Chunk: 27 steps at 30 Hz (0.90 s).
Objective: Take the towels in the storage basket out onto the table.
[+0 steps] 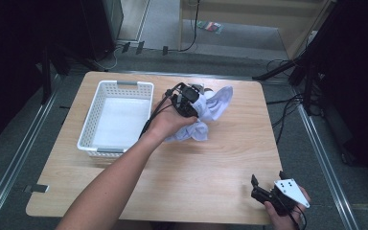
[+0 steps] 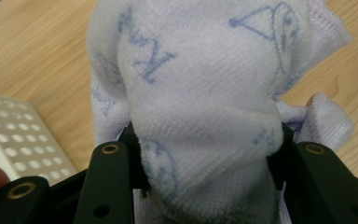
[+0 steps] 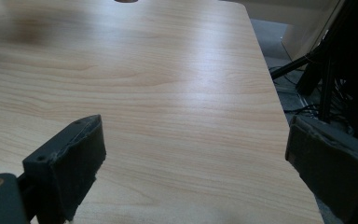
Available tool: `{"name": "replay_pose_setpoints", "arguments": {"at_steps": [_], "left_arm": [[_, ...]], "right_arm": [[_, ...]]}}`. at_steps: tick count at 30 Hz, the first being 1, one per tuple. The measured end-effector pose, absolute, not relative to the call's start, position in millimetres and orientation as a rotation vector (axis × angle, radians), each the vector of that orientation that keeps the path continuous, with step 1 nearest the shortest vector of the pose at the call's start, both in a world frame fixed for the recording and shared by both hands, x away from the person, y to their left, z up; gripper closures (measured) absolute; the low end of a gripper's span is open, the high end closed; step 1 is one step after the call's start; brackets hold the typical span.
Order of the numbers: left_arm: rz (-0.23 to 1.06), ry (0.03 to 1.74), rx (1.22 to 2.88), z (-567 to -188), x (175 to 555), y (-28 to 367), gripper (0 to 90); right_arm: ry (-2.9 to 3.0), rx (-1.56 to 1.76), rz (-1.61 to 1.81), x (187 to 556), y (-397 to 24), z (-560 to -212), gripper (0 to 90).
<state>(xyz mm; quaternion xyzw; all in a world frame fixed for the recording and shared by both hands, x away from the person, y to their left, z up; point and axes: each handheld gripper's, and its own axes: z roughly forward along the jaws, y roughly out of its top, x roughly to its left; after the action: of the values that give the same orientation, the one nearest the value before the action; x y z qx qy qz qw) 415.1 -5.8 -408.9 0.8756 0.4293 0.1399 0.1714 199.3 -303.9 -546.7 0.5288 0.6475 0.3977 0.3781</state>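
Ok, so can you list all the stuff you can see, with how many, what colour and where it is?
Basket: one, white with holes in its walls, left part of the table, nothing inside.
Cloth: one, pale white with blue printed marks, bunched up just right of the basket.
Table: one, light wood, in the middle of the room.
Cables: several, black, on the grey floor to the right of the table.
Left tongs: one, black, at the cloth, jaws closed on a fold of it.
Right tongs: one, black with a grey plate on top, near right corner of the table, jaws wide open, holding nothing.
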Motion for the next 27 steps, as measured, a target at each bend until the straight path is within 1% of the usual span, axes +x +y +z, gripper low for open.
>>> {"name": "replay_pose_setpoints", "arguments": {"at_steps": [4,7,13,15,17,20,23,24,27], "left_arm": [[0.361,1.225,2.492,-422.2,416.1,-13.8,51.5],[0.300,1.236,2.488,-434.9,416.3,-18.2,50.9],[0.196,1.271,2.479,-461.4,417.3,-24.5,44.9],[0.157,1.288,2.474,-467.9,416.6,-25.6,39.5],[0.145,1.284,2.469,-471.1,416.3,-24.6,34.9],[0.117,1.296,2.461,-469.0,415.8,-23.1,15.4],[0.131,1.308,2.437,-460.5,414.5,-18.8,1.8],[0.127,1.302,2.427,-457.5,413.8,-16.8,0.0],[0.121,1.284,2.419,-449.8,411.5,-9.3,0.0]], "right_arm": [[1.654,1.349,1.019,199.1,-304.0,-546.8,5.0],[1.653,1.346,1.019,199.1,-304.1,-546.9,4.9],[1.653,1.348,1.019,199.1,-304.2,-546.8,4.9],[1.653,1.347,1.019,199.1,-304.1,-546.8,4.9],[1.653,1.348,1.019,199.0,-304.1,-546.8,4.9],[1.652,1.346,1.019,199.0,-303.9,-546.8,4.9],[1.652,1.346,1.020,199.0,-304.0,-546.8,4.9],[1.653,1.347,1.019,199.1,-303.9,-546.8,4.9],[1.654,1.347,1.019,199.1,-304.0,-546.8,4.9]]}}
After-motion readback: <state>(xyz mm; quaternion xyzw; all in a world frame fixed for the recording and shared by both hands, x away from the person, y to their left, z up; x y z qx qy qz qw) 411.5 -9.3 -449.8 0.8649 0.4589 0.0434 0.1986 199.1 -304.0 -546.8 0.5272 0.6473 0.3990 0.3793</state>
